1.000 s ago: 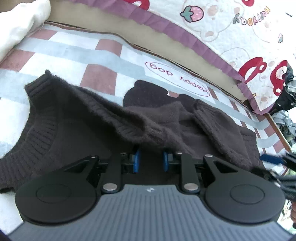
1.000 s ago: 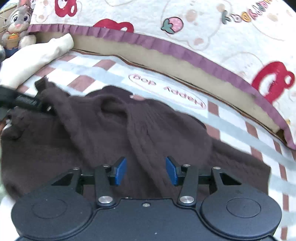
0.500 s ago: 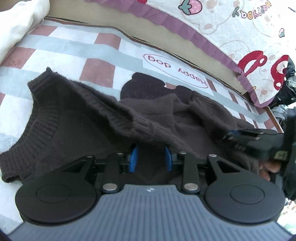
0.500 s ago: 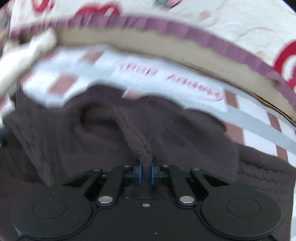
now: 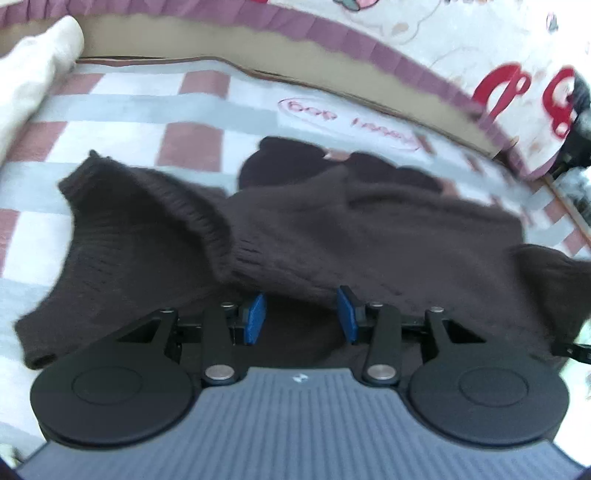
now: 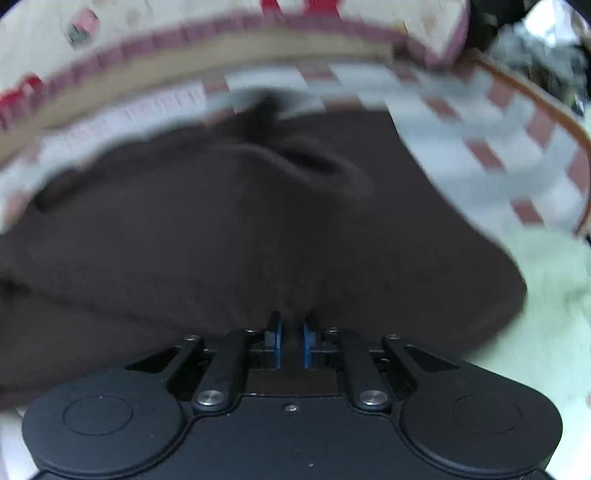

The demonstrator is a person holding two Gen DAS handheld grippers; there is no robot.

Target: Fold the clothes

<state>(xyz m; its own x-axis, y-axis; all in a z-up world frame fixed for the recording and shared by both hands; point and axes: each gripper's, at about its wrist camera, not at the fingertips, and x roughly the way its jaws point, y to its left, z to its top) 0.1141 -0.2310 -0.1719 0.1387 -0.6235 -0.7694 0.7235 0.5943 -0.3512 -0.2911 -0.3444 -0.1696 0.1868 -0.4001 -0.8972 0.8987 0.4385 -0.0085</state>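
Left gripper (image 5: 301,317) is hovering low over the brown sweater (image 5: 369,236), fingers spread wide, gripping nothing. Right gripper (image 6: 291,341) is pinching a sweater fold, fingers nearly closed. Sweater is lying bunched on the checked blanket (image 5: 129,110); a printed quilt (image 5: 424,33) is bordering the far edge.

Bare checked blanket (image 5: 122,110) beyond sweater (image 5: 369,229)
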